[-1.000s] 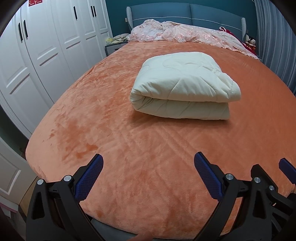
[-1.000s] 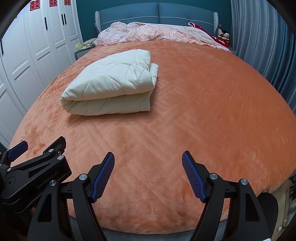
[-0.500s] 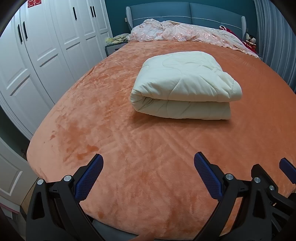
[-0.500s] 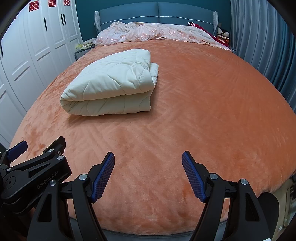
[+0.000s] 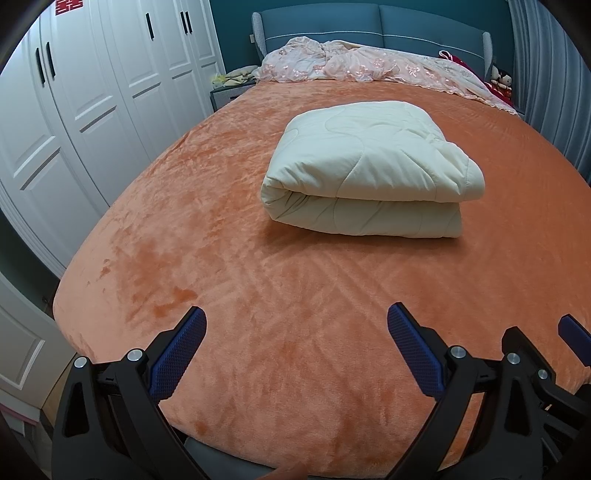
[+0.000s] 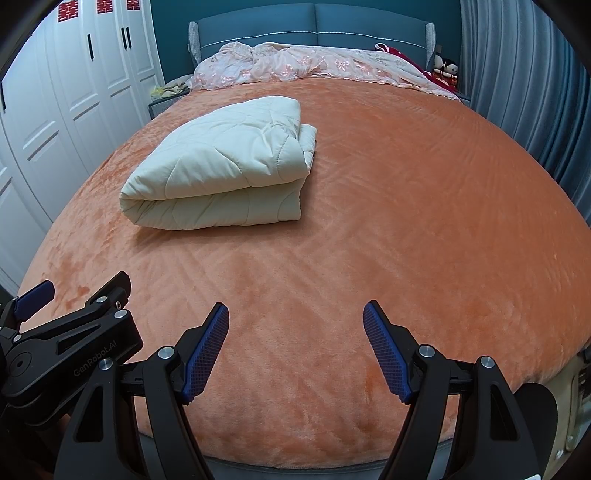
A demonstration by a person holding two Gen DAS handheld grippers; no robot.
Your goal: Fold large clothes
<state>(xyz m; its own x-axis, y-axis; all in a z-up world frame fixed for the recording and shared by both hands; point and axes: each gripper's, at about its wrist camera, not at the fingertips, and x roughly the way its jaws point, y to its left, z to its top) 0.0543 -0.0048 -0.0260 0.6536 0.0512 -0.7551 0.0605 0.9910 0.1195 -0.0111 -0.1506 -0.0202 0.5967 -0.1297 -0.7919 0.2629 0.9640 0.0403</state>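
Note:
A cream quilted comforter (image 5: pixel 369 170) lies folded in a thick stack in the middle of the orange bed cover (image 5: pixel 258 295); it also shows in the right wrist view (image 6: pixel 221 170). My left gripper (image 5: pixel 295 321) is open and empty near the foot of the bed, well short of the comforter. My right gripper (image 6: pixel 295 317) is open and empty beside it, to its right. The left gripper's body shows in the right wrist view (image 6: pixel 66 332).
A pink floral blanket (image 5: pixel 369 62) is bunched at the blue headboard (image 6: pixel 314 22). White wardrobe doors (image 5: pixel 74 92) stand along the left. Grey curtains (image 6: pixel 535 92) hang on the right. A nightstand (image 5: pixel 229 92) sits at the far left corner.
Both grippers have held nearly still; the view has shifted only slightly. The comforter has not moved.

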